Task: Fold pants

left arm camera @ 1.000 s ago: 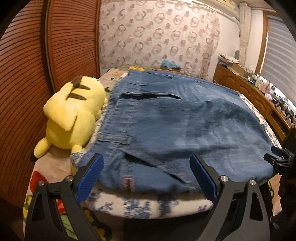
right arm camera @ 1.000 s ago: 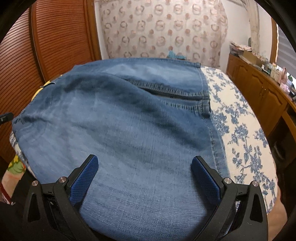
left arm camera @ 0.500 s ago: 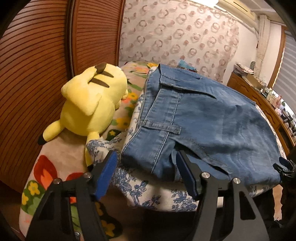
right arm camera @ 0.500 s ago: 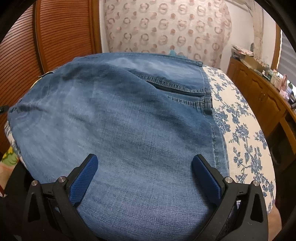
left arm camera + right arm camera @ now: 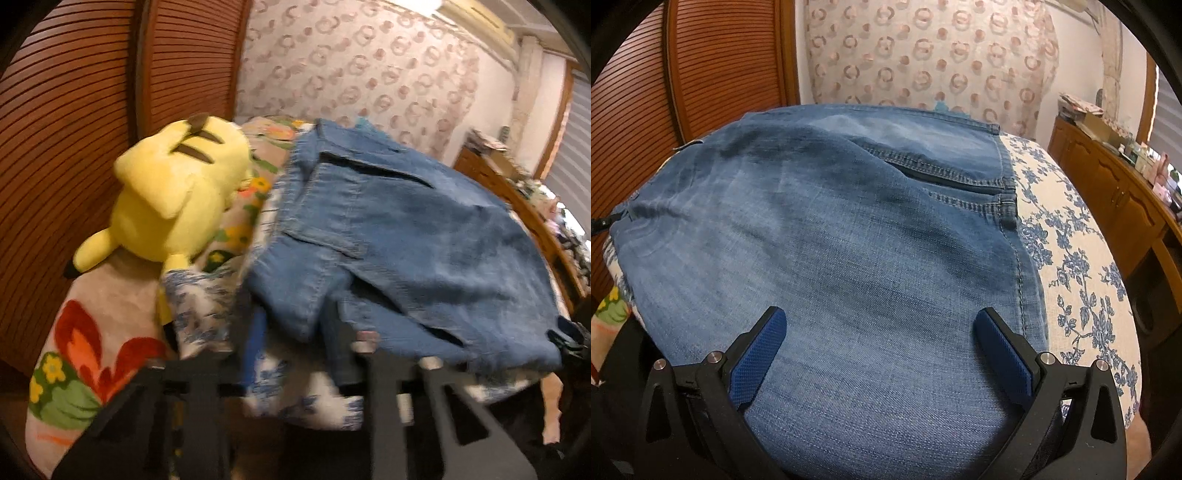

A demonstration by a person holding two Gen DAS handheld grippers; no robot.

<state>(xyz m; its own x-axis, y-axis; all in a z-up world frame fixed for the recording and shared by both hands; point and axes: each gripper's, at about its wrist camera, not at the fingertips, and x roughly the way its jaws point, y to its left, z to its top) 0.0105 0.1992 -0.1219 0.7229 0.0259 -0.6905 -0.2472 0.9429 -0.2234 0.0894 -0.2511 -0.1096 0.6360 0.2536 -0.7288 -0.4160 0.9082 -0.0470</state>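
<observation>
Faded blue denim pants [image 5: 831, 236] lie spread flat over a bed covered in a cream sheet with blue flowers [image 5: 1071, 258]. At their near corner, the left gripper [image 5: 291, 332] has just been closing, its blue pads now narrow around the denim edge, though blur hides whether they press it. The right gripper [image 5: 879, 347] hangs wide open over the cloth, holding nothing. A yellow plush toy [image 5: 173, 195] rests beside the pants.
</observation>
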